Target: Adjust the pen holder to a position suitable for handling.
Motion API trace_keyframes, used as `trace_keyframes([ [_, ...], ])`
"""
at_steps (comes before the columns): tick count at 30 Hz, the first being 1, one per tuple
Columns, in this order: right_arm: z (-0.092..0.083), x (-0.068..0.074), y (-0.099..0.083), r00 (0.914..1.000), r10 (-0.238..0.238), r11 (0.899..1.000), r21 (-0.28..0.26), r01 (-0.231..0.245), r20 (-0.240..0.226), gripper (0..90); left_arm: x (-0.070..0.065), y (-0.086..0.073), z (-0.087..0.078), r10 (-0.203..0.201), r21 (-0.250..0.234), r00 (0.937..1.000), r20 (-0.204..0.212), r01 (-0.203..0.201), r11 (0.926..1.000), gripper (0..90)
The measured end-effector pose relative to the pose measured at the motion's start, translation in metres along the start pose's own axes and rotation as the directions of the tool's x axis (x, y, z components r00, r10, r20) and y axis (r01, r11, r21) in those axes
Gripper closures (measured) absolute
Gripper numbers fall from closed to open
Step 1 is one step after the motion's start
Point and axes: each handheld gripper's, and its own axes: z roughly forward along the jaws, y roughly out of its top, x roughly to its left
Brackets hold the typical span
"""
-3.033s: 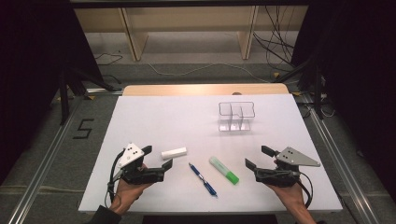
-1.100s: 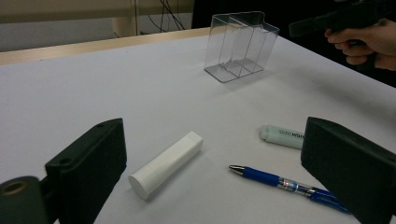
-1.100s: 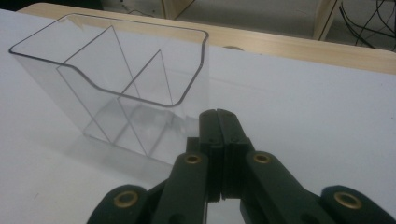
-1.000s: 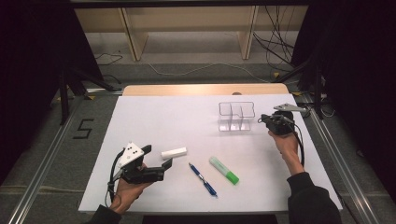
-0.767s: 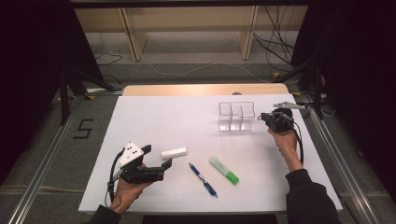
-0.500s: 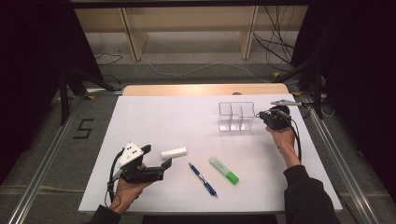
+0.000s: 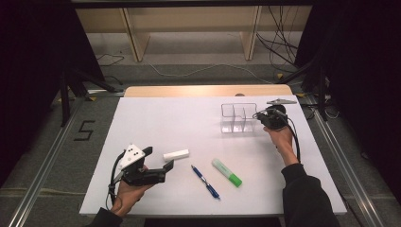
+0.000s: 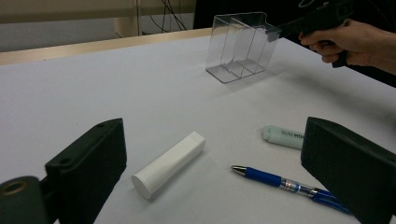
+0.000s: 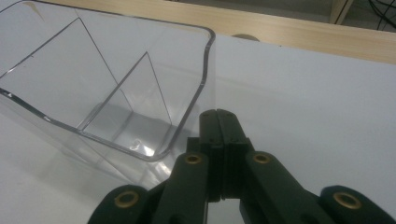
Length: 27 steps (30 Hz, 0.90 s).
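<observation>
While the high view set our right gripper [image 7: 263, 117] at the far right of the white table [image 7: 156, 118], against the right end wall of the clear organizer [image 7: 239, 118], the right gripper view brought out what that view left too small: our jaws were clenched flat together with nothing between them, their tip just beside the organizer's rounded near corner [image 9: 187, 116]; whether it touched, we could not tell. That close view also looked down into the organizer's open top, past two thin dividers. Its long axis ran left to right across the table, opening upward. Our left gripper [image 7: 158, 166] rested at the near left, released and wide, its view framing a white tube [image 8: 169, 163], a blue pen [image 8: 289, 185] and a green marker [image 8: 283, 136].
</observation>
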Motion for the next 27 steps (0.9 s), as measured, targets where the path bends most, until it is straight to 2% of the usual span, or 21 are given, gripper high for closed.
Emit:
trace_keyframes([
  [7,0.005,0.01,0.002,0.9999,-0.008,1.0,0.003,0.008,-0.009,90.0,0.0,0.0,0.001,0.001,0.0,1.0,0.0,-0.001,1.0,6.3],
  [20,0.024,0.048,0.016,0.9971,-0.048,0.999,0.0,0.048,-0.058,90.0,0.0,0.0,0.0,-0.002,-0.007,1.0,-0.002,0.002,1.0,6.3],
  [27,0.029,0.06,0.02,0.9961,-0.059,0.998,0.006,0.06,-0.066,90.0,0.001,0.0,-0.001,-0.003,-0.007,1.0,-0.003,0.003,1.0,6.3],
])
